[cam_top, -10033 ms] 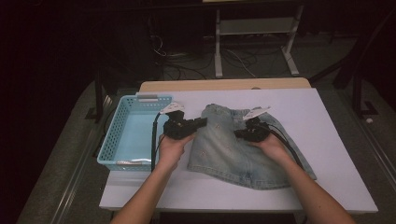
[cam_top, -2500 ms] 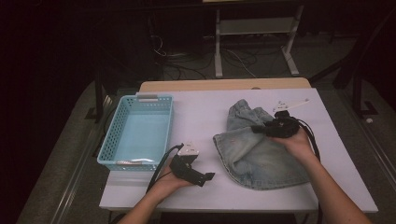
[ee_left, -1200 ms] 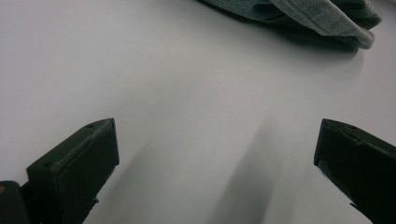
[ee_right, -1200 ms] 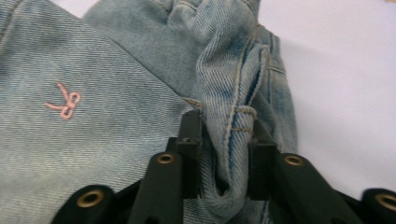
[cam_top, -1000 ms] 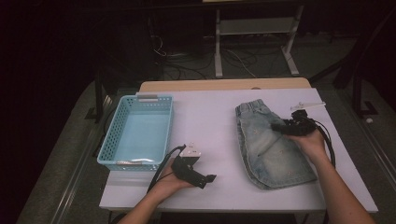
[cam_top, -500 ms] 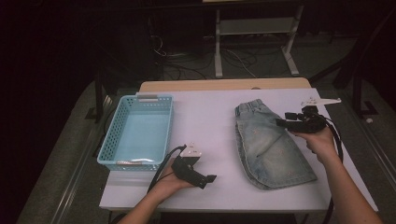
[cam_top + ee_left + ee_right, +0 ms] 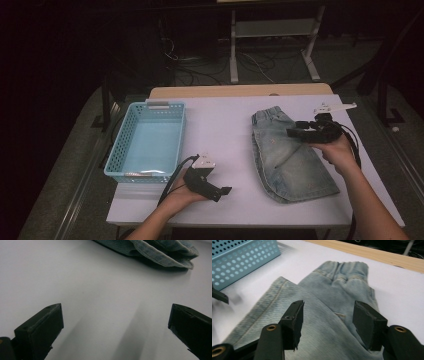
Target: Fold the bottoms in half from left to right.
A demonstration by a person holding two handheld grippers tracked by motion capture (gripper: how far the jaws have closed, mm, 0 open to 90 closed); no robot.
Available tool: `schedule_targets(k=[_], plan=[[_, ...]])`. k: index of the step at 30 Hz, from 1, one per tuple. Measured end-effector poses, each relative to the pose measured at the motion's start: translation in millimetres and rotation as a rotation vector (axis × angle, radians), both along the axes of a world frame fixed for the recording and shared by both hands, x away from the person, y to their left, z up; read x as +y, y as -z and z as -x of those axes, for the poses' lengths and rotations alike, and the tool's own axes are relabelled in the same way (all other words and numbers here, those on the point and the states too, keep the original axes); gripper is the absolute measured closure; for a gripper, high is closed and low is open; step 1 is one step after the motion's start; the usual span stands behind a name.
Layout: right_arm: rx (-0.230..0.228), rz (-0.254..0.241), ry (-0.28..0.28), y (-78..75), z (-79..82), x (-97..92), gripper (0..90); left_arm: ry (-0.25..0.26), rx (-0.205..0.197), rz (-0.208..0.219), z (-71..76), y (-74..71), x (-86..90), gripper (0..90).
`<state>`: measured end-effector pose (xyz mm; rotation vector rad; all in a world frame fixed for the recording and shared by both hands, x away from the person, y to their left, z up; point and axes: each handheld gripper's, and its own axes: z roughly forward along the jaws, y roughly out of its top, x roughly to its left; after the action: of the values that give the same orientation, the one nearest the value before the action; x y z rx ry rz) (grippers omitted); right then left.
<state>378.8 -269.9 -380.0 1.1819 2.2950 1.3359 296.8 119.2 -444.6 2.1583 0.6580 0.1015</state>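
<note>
The pair of light blue denim shorts (image 7: 290,157) now lies folded in half lengthwise on the right half of the white counter (image 7: 225,125), waistband toward the far edge and hem toward the near edge; a few seconds ago it was spread wider and bunched under the right gripper. The fold appears finished, so the likely next step is another fold or a move to the pale blue perforated plastic basket (image 7: 150,140), which stands empty near the counter's left edge.

The right gripper (image 7: 296,132) has let go and lifted clear of the fabric. It hovers above the upper right part of the shorts, pointing left toward the basket, its jaws having just been opening, now parted with nothing between them. In the right gripper view the denim lies below the spread jaws, untouched.

The left gripper (image 7: 225,190) rests near the counter's near edge, as it did a second ago, jaws wide apart and empty, pointing toward the shorts.
</note>
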Motion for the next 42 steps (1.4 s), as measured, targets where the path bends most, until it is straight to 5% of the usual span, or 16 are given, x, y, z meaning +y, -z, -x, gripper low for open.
schedule_targets(k=[30,42], plan=[[0.028,0.028,-0.151,-3.3,-36.2,87.0,43.7,-0.002,-0.004,0.003,0.3,-0.9,1.5,0.0],[0.062,0.13,-0.188,9.3,-47.5,111.0,48.1,-0.001,-0.003,0.0,0.2,-0.7,1.6,0.0]])
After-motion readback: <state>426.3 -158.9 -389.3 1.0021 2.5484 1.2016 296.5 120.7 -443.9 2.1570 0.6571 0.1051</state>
